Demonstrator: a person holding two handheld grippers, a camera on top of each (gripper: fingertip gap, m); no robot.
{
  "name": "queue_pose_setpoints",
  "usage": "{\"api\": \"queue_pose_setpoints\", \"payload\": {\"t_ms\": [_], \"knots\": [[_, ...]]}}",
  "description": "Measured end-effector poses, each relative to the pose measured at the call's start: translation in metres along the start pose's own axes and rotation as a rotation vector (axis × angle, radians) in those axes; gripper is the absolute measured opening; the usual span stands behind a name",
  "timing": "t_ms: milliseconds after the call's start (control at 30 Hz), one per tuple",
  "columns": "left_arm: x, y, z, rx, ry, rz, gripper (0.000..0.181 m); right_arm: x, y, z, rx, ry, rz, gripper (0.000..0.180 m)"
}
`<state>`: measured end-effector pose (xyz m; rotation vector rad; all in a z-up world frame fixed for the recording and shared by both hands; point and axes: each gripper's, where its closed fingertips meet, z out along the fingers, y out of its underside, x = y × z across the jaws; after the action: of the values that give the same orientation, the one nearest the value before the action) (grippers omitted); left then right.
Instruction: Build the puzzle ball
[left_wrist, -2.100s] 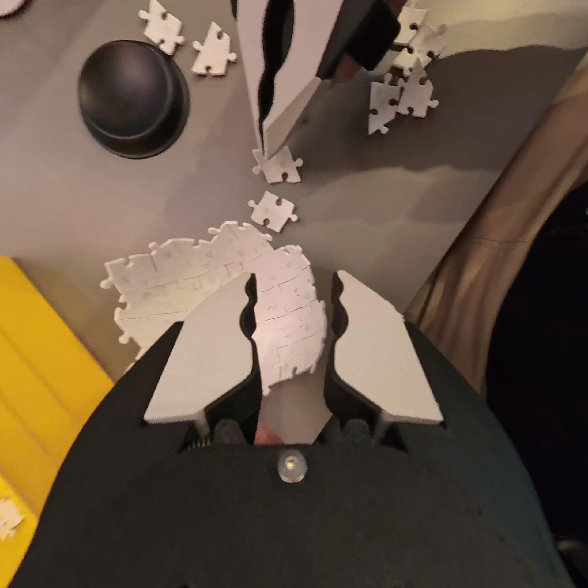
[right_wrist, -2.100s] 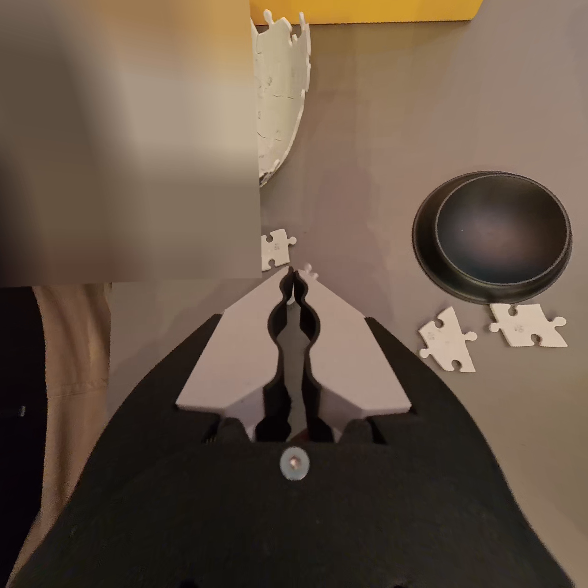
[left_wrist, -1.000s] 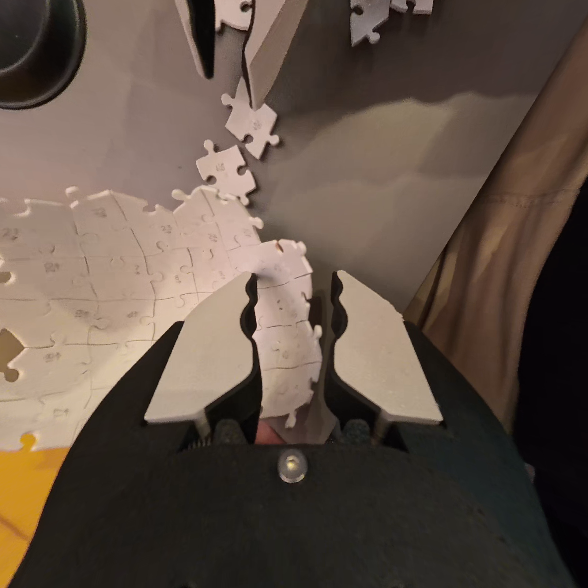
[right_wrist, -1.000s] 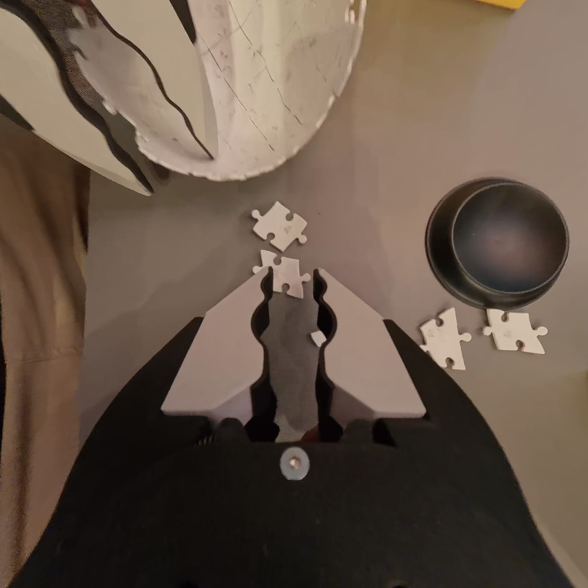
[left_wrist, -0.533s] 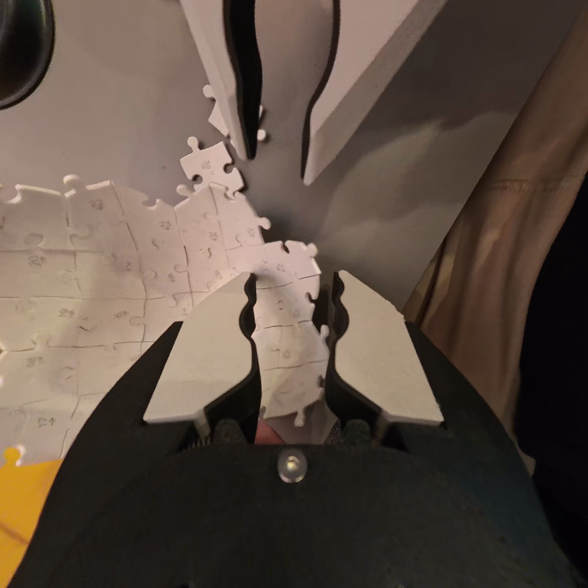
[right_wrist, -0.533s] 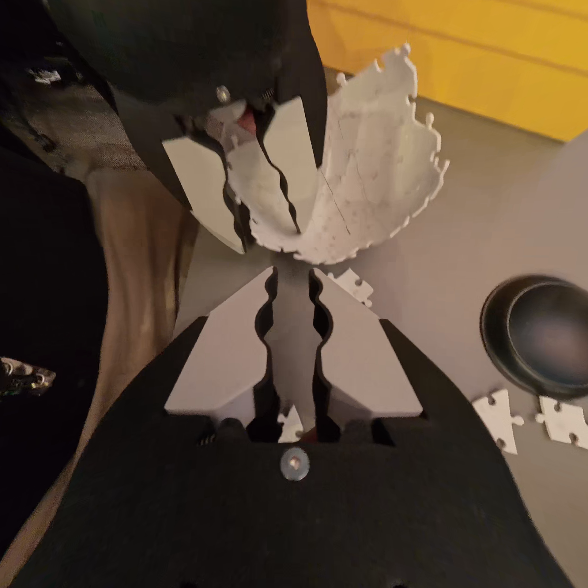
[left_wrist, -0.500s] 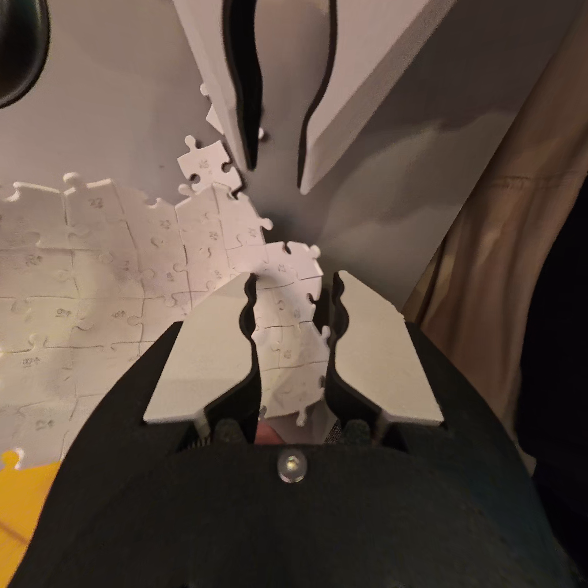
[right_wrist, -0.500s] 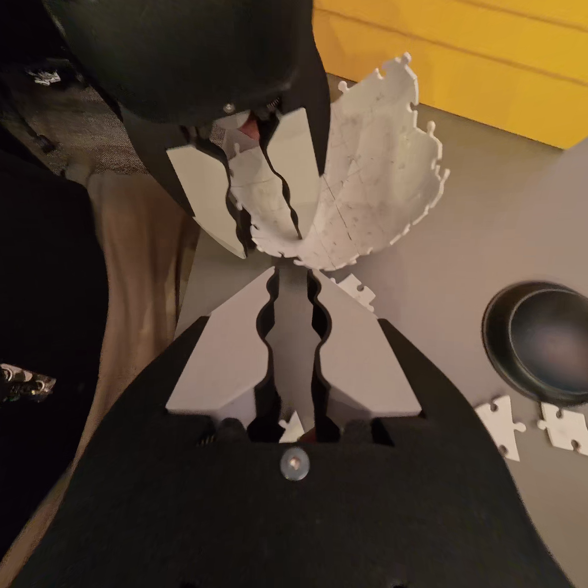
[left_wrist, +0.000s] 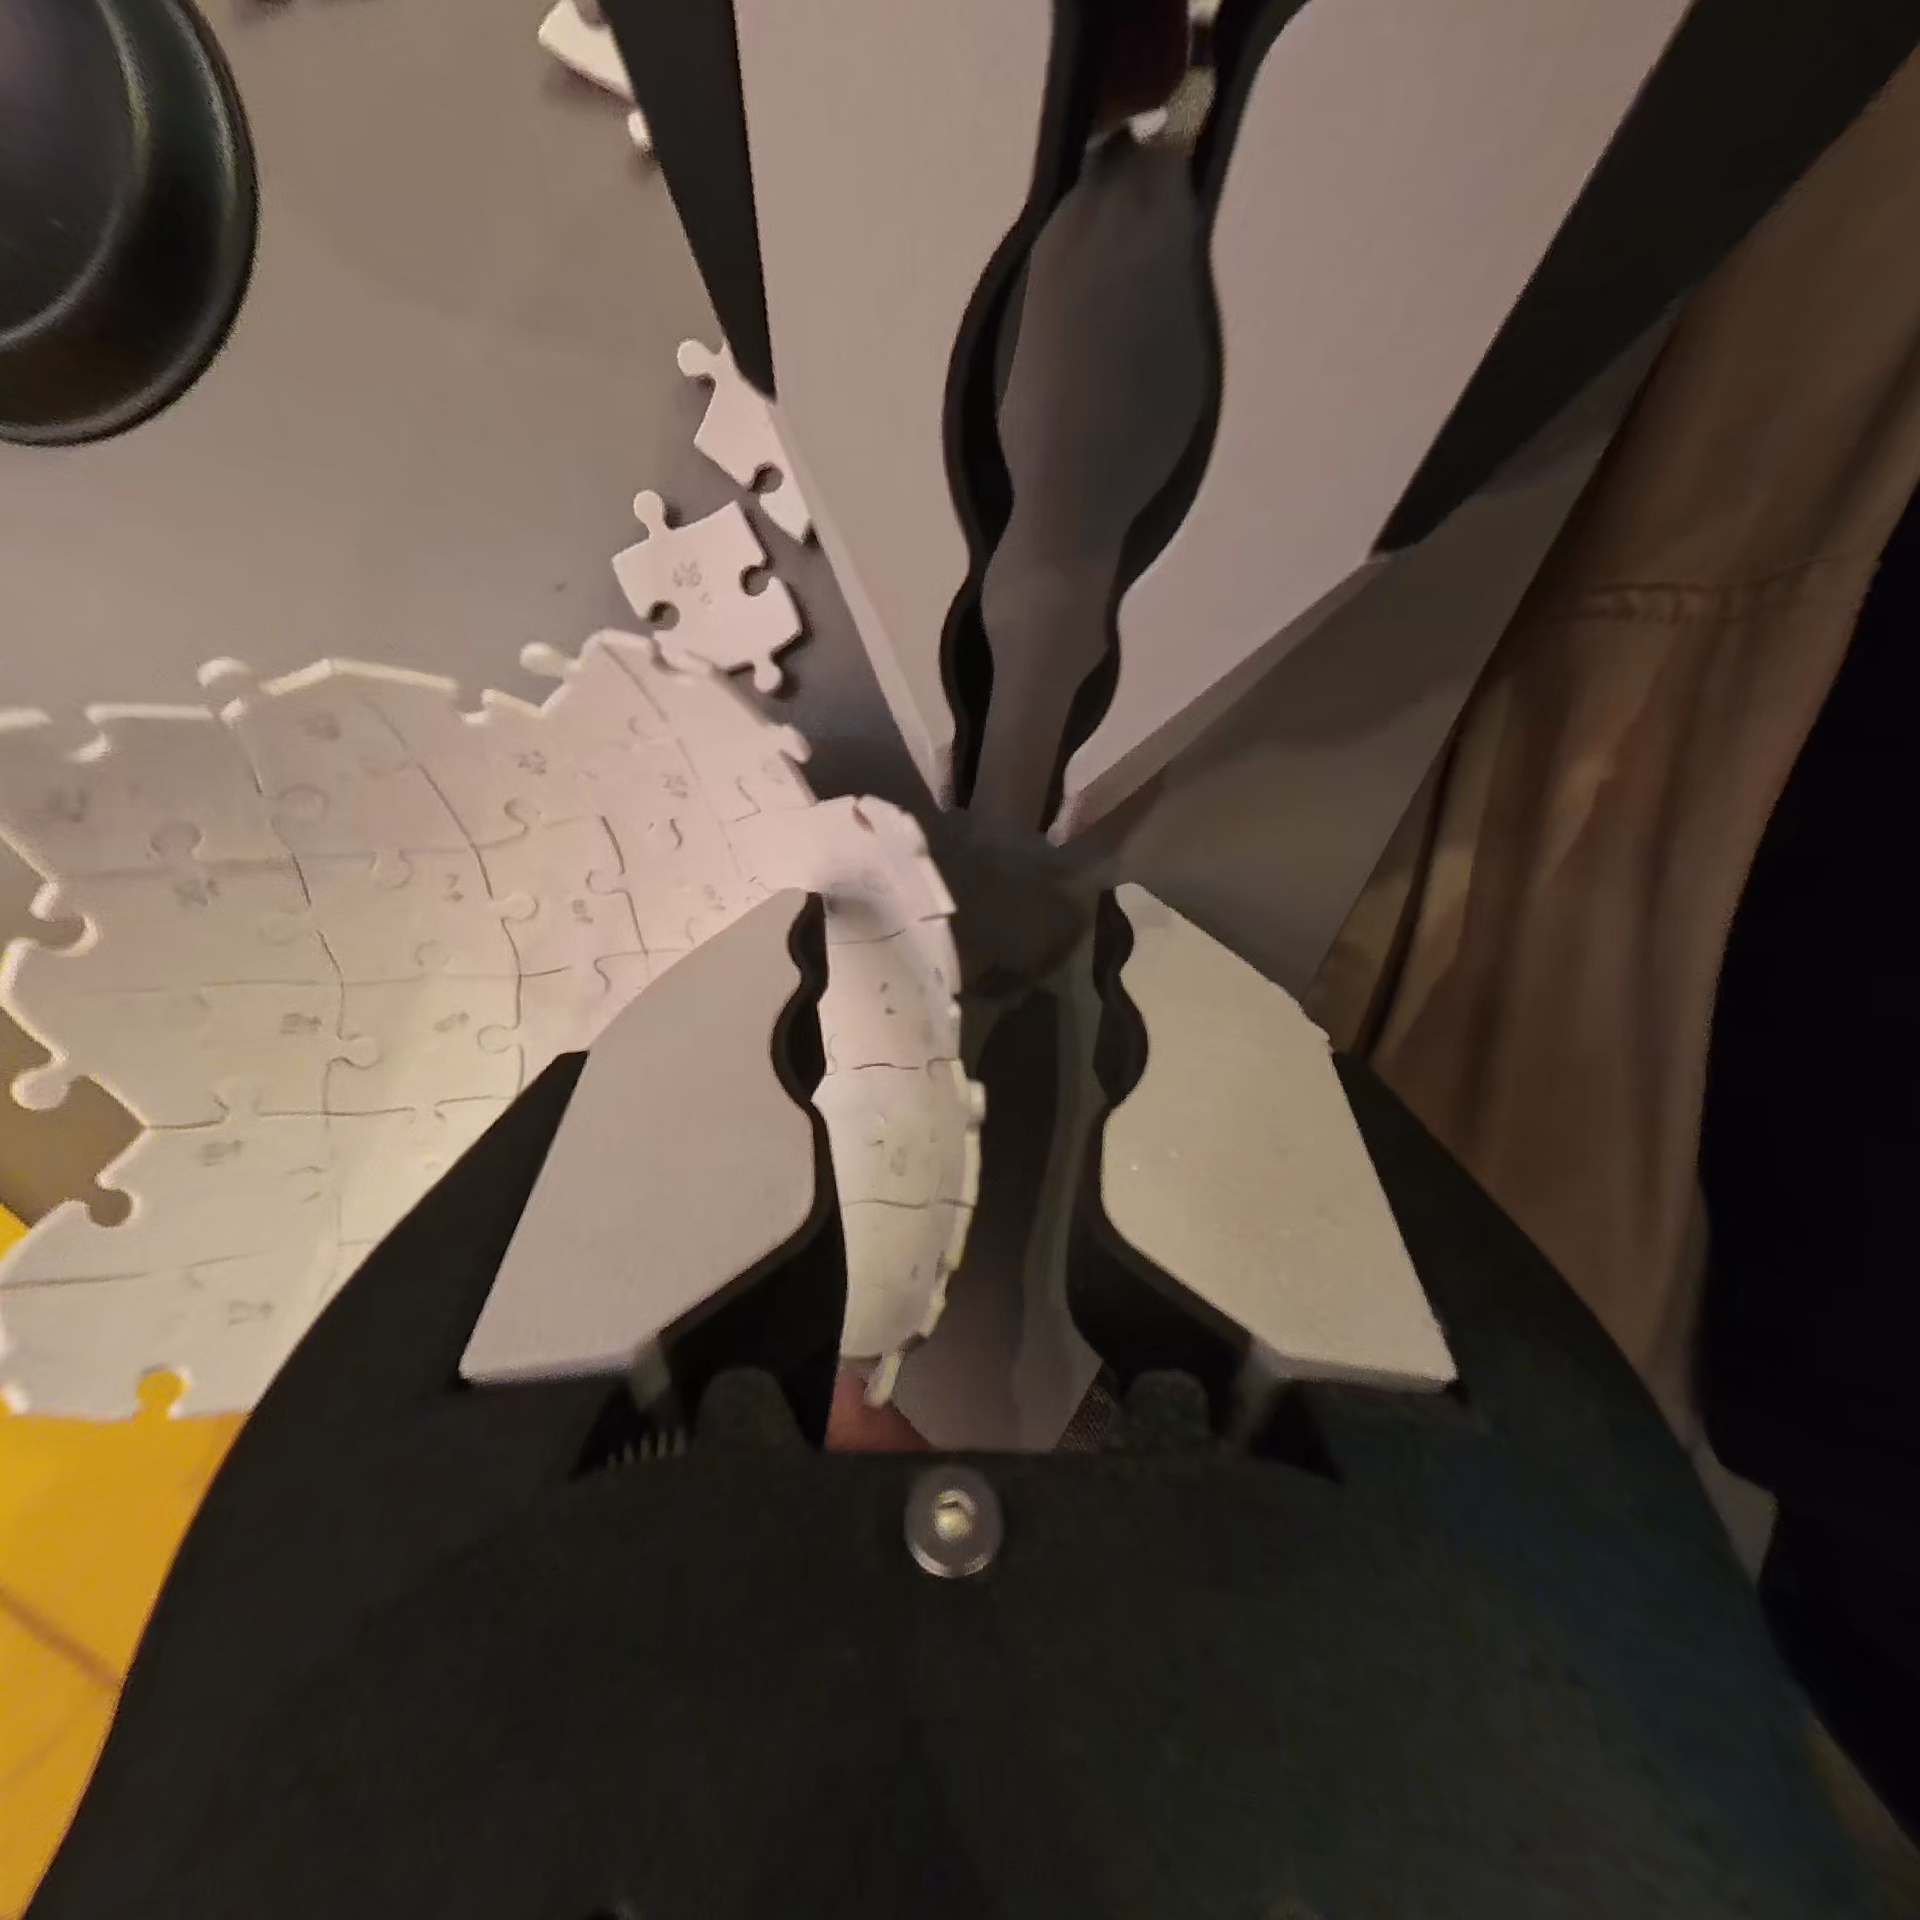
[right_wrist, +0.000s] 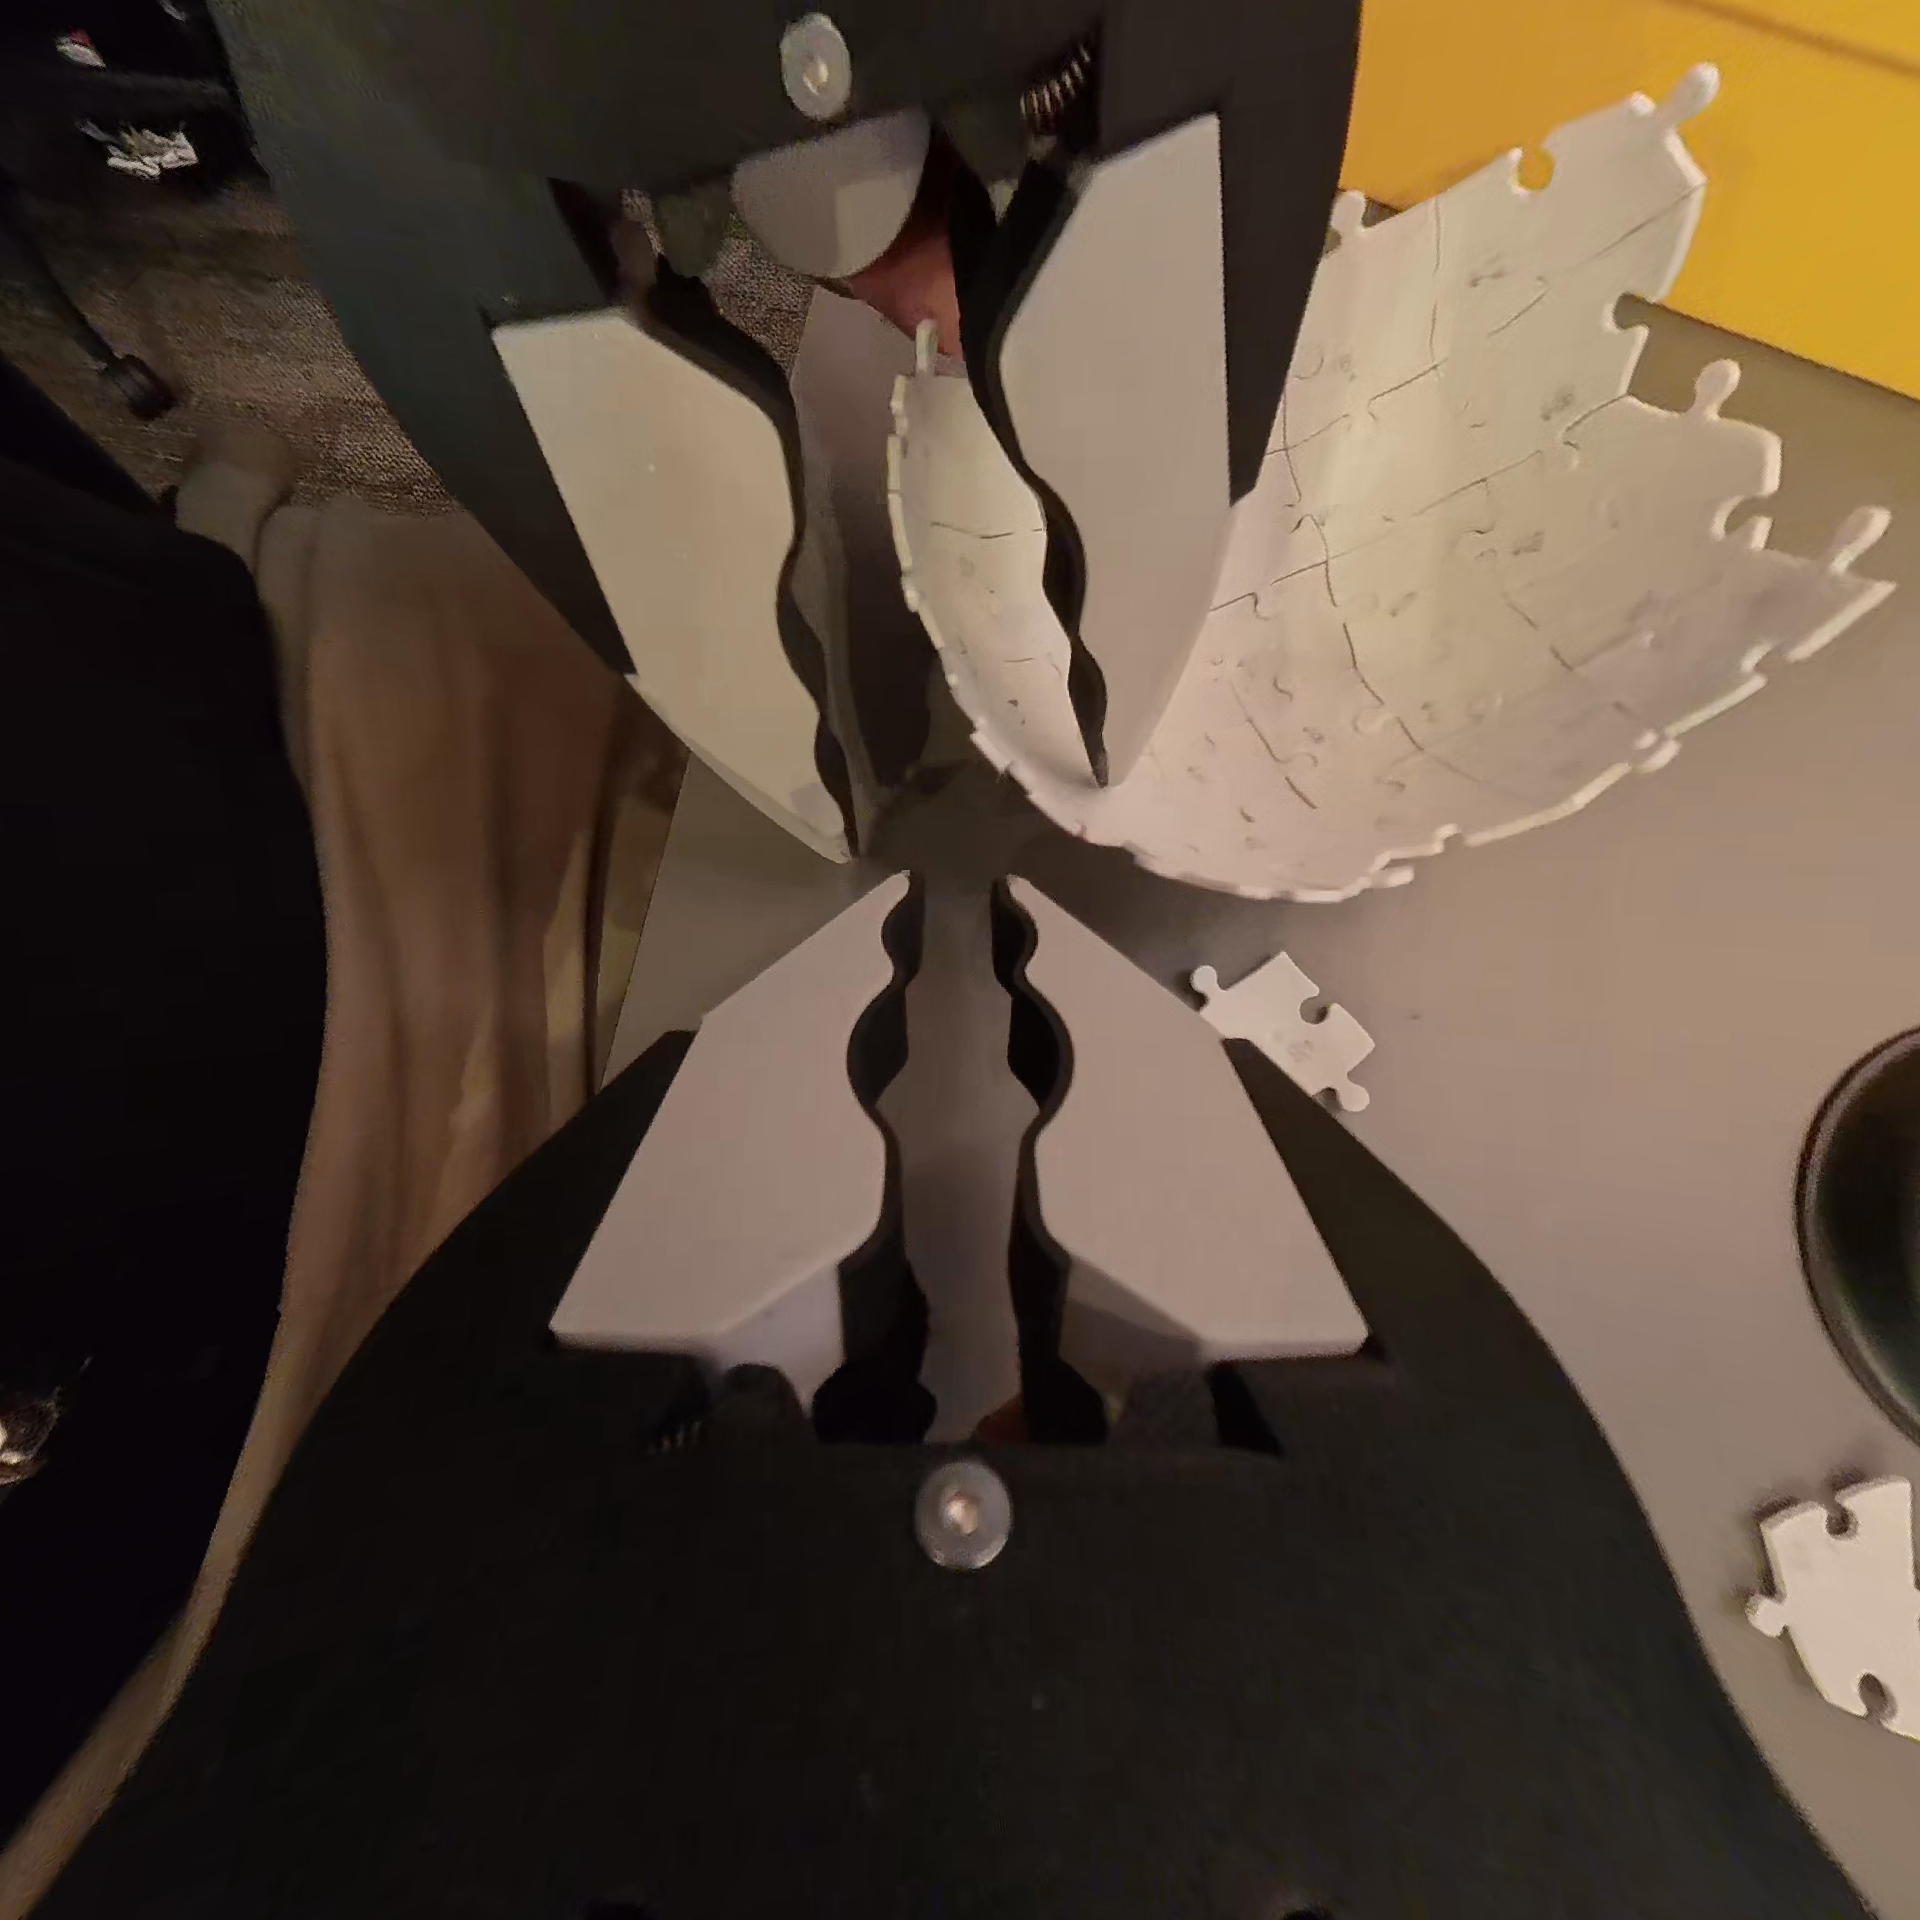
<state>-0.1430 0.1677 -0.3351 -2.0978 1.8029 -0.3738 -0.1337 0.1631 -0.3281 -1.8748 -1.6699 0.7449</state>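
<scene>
**Q:** What do you have on the left?

**A:** My left gripper (left_wrist: 951, 904) has its fingers wide apart. The rim of the half-built puzzle ball (left_wrist: 343, 966), a curved white shell, runs between them; it lies against the left finger, and I cannot tell whether it is pinched. The shell spreads toward nine o'clock, off the grey table (left_wrist: 436, 343). A black bowl (left_wrist: 94, 208) sits at eleven o'clock.

**Q:** And on the right? What has changed?

**A:** A second ago my right gripper (right_wrist: 951, 883) stood over two loose pieces. It has now swung up, and its tips nearly meet the left gripper's at twelve o'clock. Its fingers are a narrow gap apart; I see nothing held. One loose piece (right_wrist: 1288, 1029) lies at two o'clock. I judge that no new piece is ready to fit.
</scene>
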Motion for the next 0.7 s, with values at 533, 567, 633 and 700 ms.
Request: {"api": "queue_pose_setpoints", "payload": {"t_ms": [533,567,633,700], "knots": [[0.009,-0.003,-0.013,0.031,-0.036,0.033,0.044,0.000,-0.002,0.001,0.015,-0.011,0.006,0.009],[0.009,-0.003,-0.012,0.027,-0.035,0.037,0.043,0.000,-0.002,-0.002,0.015,-0.009,0.006,0.010],[0.010,-0.003,-0.010,0.026,-0.029,0.034,0.043,0.003,-0.001,-0.008,0.011,-0.007,0.011,0.010],[0.010,0.000,-0.007,0.013,-0.030,0.038,0.043,0.008,0.000,-0.015,0.015,0.008,0.017,0.011]]}}
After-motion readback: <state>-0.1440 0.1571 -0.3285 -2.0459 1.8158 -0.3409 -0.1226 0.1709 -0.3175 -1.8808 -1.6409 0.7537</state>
